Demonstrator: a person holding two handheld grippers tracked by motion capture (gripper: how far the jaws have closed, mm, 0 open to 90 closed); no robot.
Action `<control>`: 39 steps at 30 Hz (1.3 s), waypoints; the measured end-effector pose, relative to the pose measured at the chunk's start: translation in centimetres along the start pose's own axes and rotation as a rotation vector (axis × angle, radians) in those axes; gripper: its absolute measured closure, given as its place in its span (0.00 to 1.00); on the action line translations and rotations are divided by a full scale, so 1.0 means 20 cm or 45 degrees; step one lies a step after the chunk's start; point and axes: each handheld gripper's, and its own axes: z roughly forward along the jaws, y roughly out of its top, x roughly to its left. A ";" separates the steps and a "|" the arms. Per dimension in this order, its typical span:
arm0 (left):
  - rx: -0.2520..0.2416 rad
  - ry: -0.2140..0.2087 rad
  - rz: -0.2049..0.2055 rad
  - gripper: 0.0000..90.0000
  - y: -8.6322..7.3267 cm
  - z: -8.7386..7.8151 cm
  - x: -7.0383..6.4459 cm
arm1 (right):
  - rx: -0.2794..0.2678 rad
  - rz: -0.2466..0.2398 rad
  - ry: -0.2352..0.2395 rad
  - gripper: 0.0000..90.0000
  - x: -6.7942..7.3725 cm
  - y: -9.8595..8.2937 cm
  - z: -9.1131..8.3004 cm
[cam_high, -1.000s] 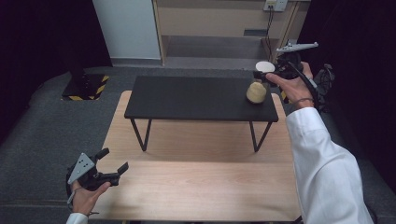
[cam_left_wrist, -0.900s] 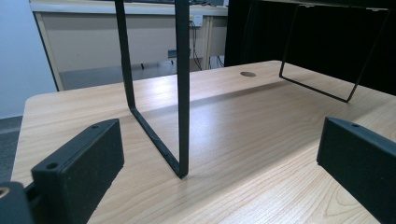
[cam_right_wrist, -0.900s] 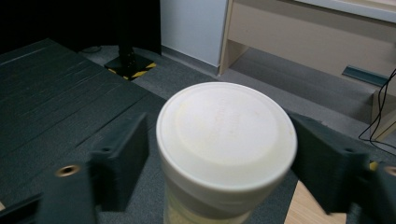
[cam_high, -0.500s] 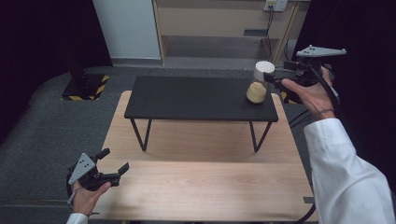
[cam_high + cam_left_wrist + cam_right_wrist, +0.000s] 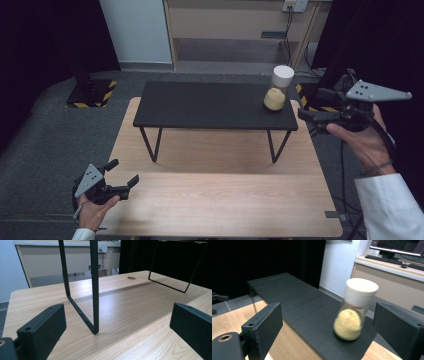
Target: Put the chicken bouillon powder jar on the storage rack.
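A clear jar (image 5: 276,95) with a white lid and yellow contents stands upright on the right end of a low black bench (image 5: 210,105). In the right gripper view the jar (image 5: 354,312) is blurred and sits ahead on the bench (image 5: 294,297), between the jaws' lines. My right gripper (image 5: 312,104) is open and empty. It hangs to the right of the jar, past the bench's end. My left gripper (image 5: 124,171) is open and empty, low over the front left corner of the wooden table (image 5: 215,200).
The bench's thin black legs (image 5: 93,290) stand on the wooden table (image 5: 125,305) just ahead of my left gripper (image 5: 117,322). A wooden shelf unit (image 5: 235,30) and a white panel (image 5: 135,30) stand behind. Striped floor plates (image 5: 92,92) lie at the left.
My right gripper has let go of the jar and drawn back to the right. The jar now stands alone on the bench. The left gripper has not moved.
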 end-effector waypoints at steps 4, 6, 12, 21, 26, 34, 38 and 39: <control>0.002 0.002 -0.003 0.00 0.00 0.00 0.00 | -0.027 -0.018 0.015 0.10 0.04 -0.07 -0.04; 0.003 0.003 -0.002 0.00 0.00 0.00 0.00 | -0.033 -0.024 0.030 0.10 0.06 -0.11 -0.05; 0.005 0.003 -0.001 0.00 0.00 0.00 0.00 | -0.036 -0.043 0.068 0.11 0.12 -0.22 -0.05; 0.011 0.004 0.000 0.00 0.00 0.00 0.00 | -0.051 -0.039 0.088 0.11 0.14 -0.26 -0.02; 0.021 0.004 0.000 0.00 0.00 0.00 0.00 | -0.056 -0.024 0.099 0.11 0.14 -0.30 -0.01; 0.021 0.002 0.002 0.00 0.00 0.01 -0.01 | -0.050 -0.004 0.096 0.11 0.14 -0.34 0.00; 0.021 0.001 0.001 0.00 0.00 0.01 0.00 | -0.056 -0.005 0.094 0.11 0.14 -0.34 0.00; 0.021 -0.001 0.001 0.00 0.00 0.01 0.00 | -0.054 -0.006 0.093 0.11 0.14 -0.33 0.00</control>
